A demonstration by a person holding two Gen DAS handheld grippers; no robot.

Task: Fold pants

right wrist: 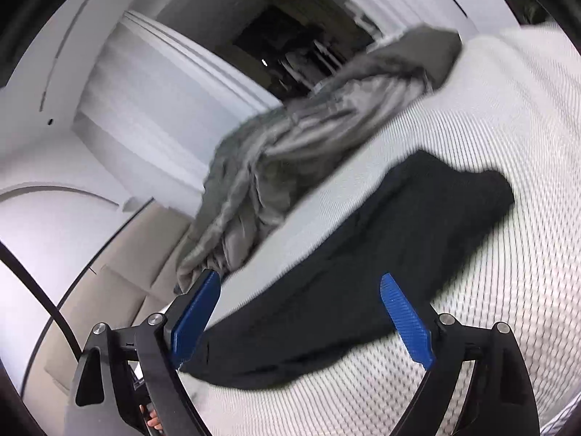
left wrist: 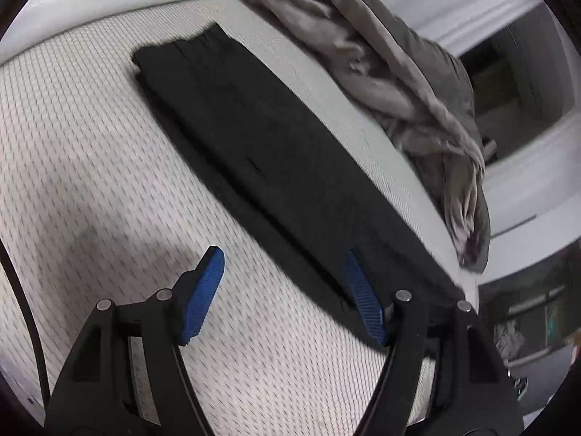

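Observation:
Black pants [left wrist: 261, 145] lie flat as a long folded strip on the white textured mattress [left wrist: 90, 152], running from the upper left to the lower right in the left wrist view. My left gripper [left wrist: 283, 254] hovers open over the strip's near long edge, nothing between its blue pads [left wrist: 203, 298]. In the right wrist view the same pants [right wrist: 363, 272] stretch away from one end toward the upper right. My right gripper [right wrist: 301, 279] stands wide open above that near end, its blue pads [right wrist: 406, 319] clear of the cloth.
A crumpled grey blanket [left wrist: 399, 83] is heaped along the mattress edge beyond the pants, also the grey blanket [right wrist: 290, 152] in the right wrist view. White walls and a dark doorway [right wrist: 290, 43] lie past the bed. Beige floor [right wrist: 109, 290] shows at the lower left.

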